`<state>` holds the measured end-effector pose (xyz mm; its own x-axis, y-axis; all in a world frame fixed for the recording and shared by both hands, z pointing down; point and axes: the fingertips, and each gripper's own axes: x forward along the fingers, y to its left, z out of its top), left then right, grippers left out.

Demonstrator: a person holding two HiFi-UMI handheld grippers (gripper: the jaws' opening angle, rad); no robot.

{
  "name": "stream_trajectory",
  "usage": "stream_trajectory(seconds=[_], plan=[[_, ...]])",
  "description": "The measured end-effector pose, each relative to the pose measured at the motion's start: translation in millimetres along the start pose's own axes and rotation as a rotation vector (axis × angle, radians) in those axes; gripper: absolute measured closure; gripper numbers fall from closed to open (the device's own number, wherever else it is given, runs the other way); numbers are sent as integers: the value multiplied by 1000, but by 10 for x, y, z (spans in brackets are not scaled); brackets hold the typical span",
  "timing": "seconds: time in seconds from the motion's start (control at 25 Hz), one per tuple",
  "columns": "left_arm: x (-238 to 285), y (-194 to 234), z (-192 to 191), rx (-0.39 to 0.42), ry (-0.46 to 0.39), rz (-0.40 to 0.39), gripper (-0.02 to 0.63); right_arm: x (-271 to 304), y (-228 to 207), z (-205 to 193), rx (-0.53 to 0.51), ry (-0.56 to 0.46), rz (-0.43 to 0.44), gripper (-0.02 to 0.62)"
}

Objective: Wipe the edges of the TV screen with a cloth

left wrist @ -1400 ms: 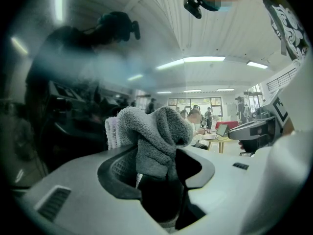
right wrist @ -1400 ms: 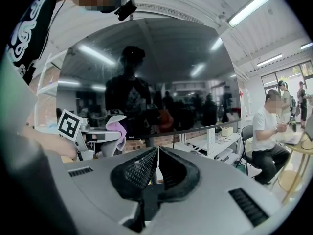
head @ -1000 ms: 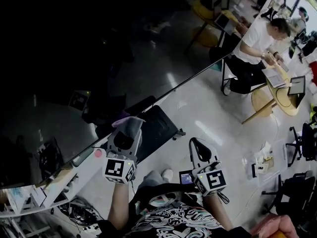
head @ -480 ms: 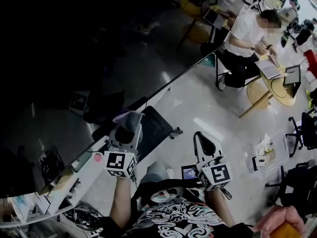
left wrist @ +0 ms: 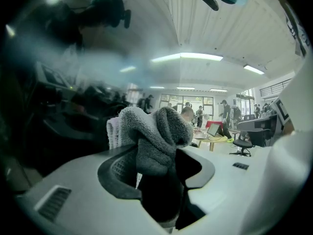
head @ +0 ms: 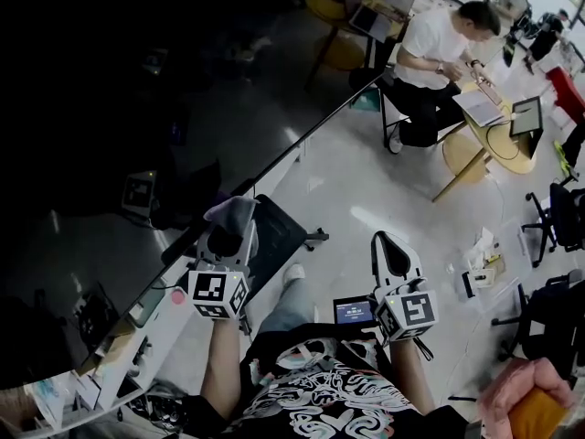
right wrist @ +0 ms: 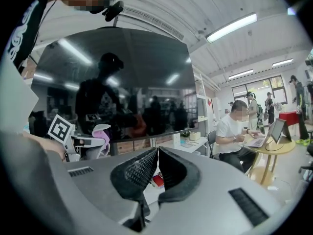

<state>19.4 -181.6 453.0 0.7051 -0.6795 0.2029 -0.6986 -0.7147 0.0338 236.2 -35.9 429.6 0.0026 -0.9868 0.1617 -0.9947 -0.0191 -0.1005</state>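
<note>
Grey cloth point(left wrist: 155, 129) clamped in left gripper point(head: 228, 231) at 9 o'clock, bunched past the jaws to meet the lower edge of the TV screen point(head: 128, 99). At 4 o'clock, right gripper point(right wrist: 157, 156): jaws together, empty, held clear.

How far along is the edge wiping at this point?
Done: the grey cloth is clamped in the left hand-held gripper and sits at the bottom edge of the TV screen. In hand: a pass along that edge, though contact can't be confirmed. Left: no edge looks visibly wiped, so likely the other edges. The right hand-held gripper is shut and empty.
</note>
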Motion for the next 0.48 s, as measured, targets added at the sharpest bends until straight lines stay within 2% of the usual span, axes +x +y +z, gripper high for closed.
stream_trajectory(seconds=[0.16,0.48], plan=[[75,-45,-9,-8,10,-11,408,-51,-145,-12,8,-4,-41,565],[210,-111,-2,4,12,-37,408,-29,-134,-37,10,5,-52,565]])
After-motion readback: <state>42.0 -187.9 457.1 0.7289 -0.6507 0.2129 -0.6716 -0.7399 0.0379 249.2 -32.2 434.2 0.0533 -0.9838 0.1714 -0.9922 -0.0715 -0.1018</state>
